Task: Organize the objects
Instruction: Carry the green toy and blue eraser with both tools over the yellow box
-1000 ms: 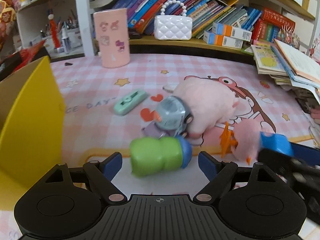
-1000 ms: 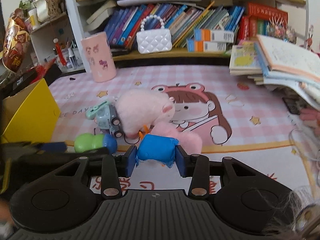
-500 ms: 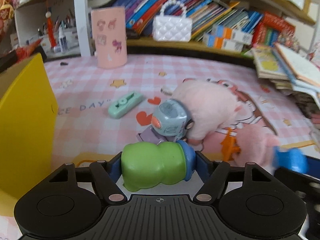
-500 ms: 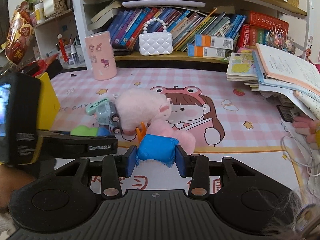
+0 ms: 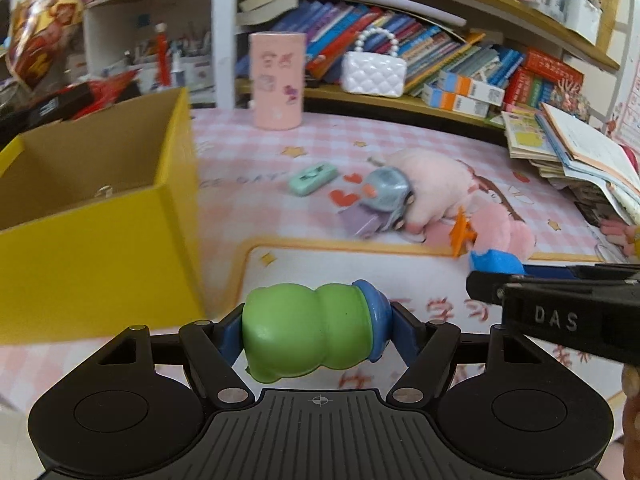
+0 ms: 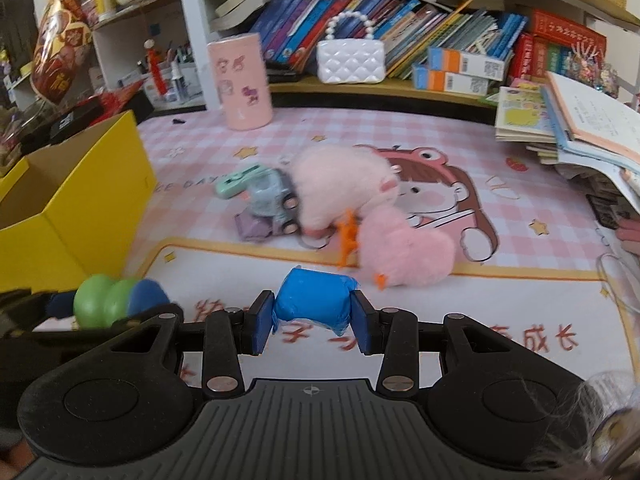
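yellow box [image 5: 100, 248] open-topped at left of the pink mat [image 6: 400, 128]. pink plush [image 6: 340, 184] mid-mat, toy car [image 6: 272, 196] touching it. left gripper [image 5: 316, 328] clamped on green toy [image 5: 304, 332] beside the box – right gripper [image 6: 314, 320] clenched on blue block [image 6: 316, 300].

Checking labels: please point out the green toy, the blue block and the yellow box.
green toy [image 5: 308, 340], left wrist view, middle of its body
blue block [image 6: 314, 300], right wrist view, front face
yellow box [image 5: 100, 256], left wrist view, outer wall
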`<state>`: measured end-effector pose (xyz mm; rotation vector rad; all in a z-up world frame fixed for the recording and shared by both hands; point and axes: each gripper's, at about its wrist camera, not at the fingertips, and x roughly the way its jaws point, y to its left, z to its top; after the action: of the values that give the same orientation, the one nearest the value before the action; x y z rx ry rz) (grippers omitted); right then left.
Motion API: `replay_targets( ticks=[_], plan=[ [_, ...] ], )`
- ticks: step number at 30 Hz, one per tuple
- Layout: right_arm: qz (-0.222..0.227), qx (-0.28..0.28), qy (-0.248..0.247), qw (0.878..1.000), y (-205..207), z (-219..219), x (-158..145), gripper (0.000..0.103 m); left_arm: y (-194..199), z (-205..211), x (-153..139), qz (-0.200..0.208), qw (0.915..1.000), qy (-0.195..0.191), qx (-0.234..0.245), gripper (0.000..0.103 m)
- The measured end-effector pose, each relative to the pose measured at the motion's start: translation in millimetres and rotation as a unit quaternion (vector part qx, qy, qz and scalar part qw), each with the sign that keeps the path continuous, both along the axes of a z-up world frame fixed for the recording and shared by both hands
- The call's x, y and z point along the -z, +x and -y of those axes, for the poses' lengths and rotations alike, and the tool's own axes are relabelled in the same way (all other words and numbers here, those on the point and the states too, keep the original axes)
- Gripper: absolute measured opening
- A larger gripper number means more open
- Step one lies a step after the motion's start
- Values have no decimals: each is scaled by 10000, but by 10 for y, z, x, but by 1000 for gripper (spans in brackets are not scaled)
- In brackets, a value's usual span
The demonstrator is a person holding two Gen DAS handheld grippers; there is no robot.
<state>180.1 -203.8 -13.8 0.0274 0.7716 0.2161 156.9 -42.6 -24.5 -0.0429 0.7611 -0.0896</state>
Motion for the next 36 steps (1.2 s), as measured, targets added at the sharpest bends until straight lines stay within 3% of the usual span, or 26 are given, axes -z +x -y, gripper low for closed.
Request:
replay_targets(
  ticks=[14, 36],
  plan=[
    [-55, -733, -44, 9973, -407, -809, -49, 38, -601, -751, -47, 71, 9975, -19, -703, 72],
    [-48, -1095, -51, 9940, -1404, -1716, -49, 38, -1653, -1612, -104, 108, 9949, 27, -1001, 72]
  ],
)
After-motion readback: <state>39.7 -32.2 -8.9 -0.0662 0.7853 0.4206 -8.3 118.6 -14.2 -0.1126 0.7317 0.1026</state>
